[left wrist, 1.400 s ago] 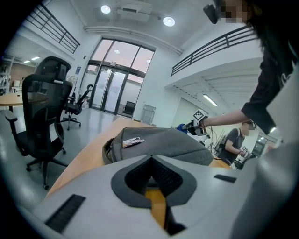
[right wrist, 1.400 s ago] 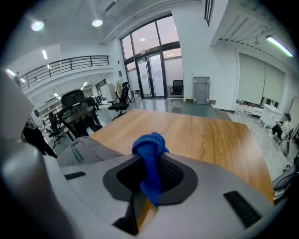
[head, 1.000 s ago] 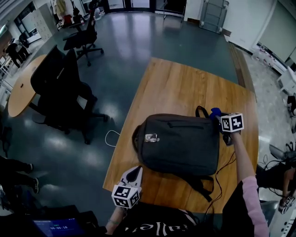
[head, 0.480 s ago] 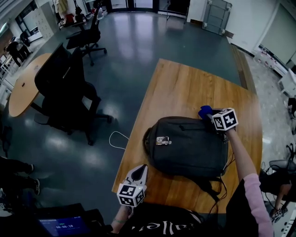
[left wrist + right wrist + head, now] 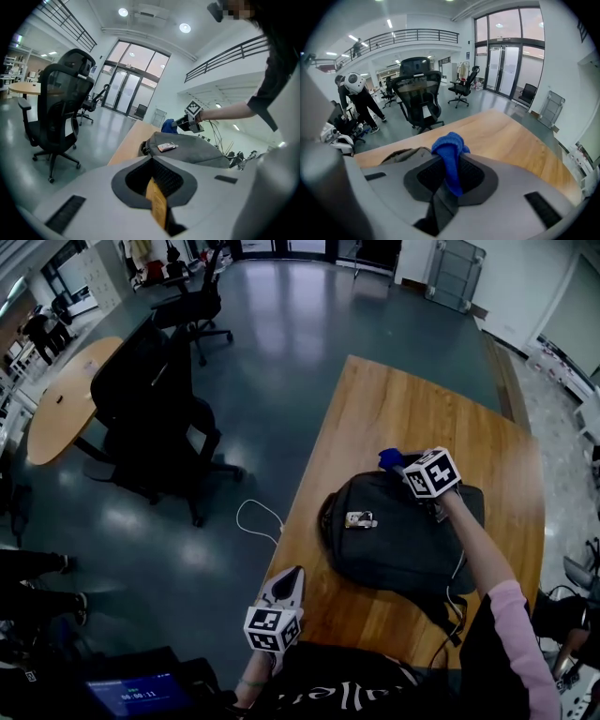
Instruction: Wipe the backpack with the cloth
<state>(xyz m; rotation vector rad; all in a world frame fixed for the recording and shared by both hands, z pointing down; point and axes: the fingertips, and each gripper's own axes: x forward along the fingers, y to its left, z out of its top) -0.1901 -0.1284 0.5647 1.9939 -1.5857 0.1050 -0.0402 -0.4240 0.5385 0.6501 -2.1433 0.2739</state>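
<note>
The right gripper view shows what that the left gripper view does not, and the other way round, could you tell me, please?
Only the right gripper view shows the right gripper clamped on the blue woven cloth, and people standing at the left. Only the left gripper view shows the small silvery tag lying on the dark grey fabric backpack, and the right gripper's marker cube from outside. Both show that backpack, the cloth, the long wooden table and black mesh office chairs.
</note>
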